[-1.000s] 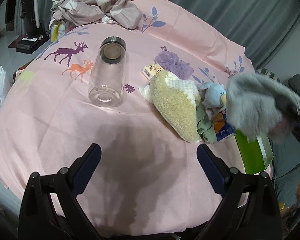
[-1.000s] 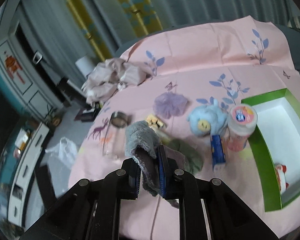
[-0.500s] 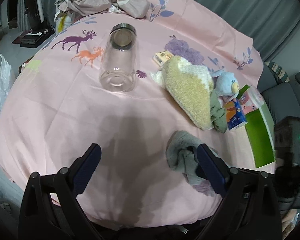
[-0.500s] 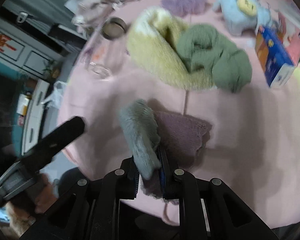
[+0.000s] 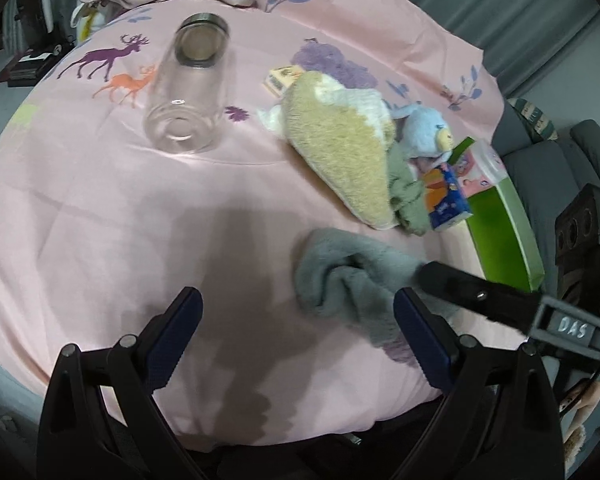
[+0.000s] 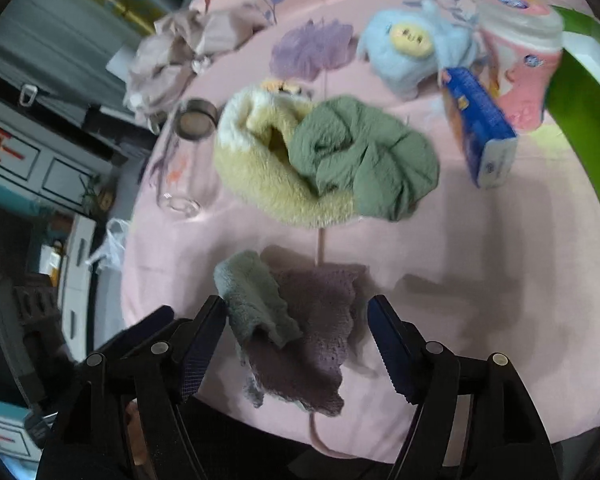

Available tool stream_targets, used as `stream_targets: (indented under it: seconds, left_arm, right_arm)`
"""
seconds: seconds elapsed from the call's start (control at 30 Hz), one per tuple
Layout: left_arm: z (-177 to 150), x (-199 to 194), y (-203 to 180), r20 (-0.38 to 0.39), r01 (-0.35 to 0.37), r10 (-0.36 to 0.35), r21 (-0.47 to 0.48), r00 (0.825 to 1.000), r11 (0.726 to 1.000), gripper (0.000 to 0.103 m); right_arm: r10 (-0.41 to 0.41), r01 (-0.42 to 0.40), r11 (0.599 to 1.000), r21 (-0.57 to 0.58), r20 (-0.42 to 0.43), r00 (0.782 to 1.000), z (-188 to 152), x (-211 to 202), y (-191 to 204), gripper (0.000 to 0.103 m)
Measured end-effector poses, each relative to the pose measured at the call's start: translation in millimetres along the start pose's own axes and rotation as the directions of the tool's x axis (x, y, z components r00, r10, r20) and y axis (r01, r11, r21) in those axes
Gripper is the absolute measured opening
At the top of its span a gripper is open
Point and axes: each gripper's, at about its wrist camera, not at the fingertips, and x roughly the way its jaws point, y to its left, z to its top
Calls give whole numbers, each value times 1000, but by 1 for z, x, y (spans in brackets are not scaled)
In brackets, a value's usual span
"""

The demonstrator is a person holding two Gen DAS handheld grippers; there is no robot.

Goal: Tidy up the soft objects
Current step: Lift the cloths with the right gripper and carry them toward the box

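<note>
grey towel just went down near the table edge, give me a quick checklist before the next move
1. Grey towel lying on the pink tablecloth: ok.
2. Right gripper let go: ok, its jaws have just been opening and the pads stand clear of the towel, which lies between them.
3. Left gripper free: ok, open and empty.
4. Towel flat and tidy: not ok, it is bunched and folded over.
5. Towel fully on the table: cannot tell, its near edge is close to the drop.
6. Green towel free to lift: ok, it lies on top of the yellow towel.

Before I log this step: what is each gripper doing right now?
Left gripper: open, holding nothing.
Right gripper: open; jaws have just been opening, the grey-and-purple cloth lies loose between them on the table.
</note>
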Motion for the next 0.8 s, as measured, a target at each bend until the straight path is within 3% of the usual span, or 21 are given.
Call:
stream_targets:
  seconds: [0.2, 0.37, 0.43, 0.53, 0.6, 0.67, 0.8]
  left_arm:
    - [-8, 20, -16, -63, 40, -37, 37, 997, 999, 96]
    - [-13, 39, -20, -88, 11, -7, 39, 996, 999, 94]
    - [-11, 40, -20, -72, 2, 1, 46, 997, 999, 91]
    - [-10, 44, -22, -61, -8, 12, 58, 998, 998, 79]
    - [-10, 47, -24, -54, 21, -17, 71, 998, 997, 57]
    - [-9, 50, -24, -56, 53, -49, 70, 997, 996, 51]
    - [-10, 50, -25, -35, 74, -71, 98, 997, 992, 49]
  right_arm:
    - [34, -35, 998, 49, 29, 999, 2, -9, -13, 74]
    - [59, -56, 996, 67, -39, 998, 2, 18, -15, 73]
    - [77, -72, 996, 61, -71, 995, 0, 32, -13, 64]
    - [74, -70, 996, 52, -80, 994, 0, 43, -10, 59]
    - [66, -65, 998, 23, -67, 996, 1, 46, -5, 53]
    - [58, -58, 998, -4, -64, 996, 1, 49, 0, 53]
    - [67, -71, 996, -55, -65, 996, 2, 51, 5, 52]
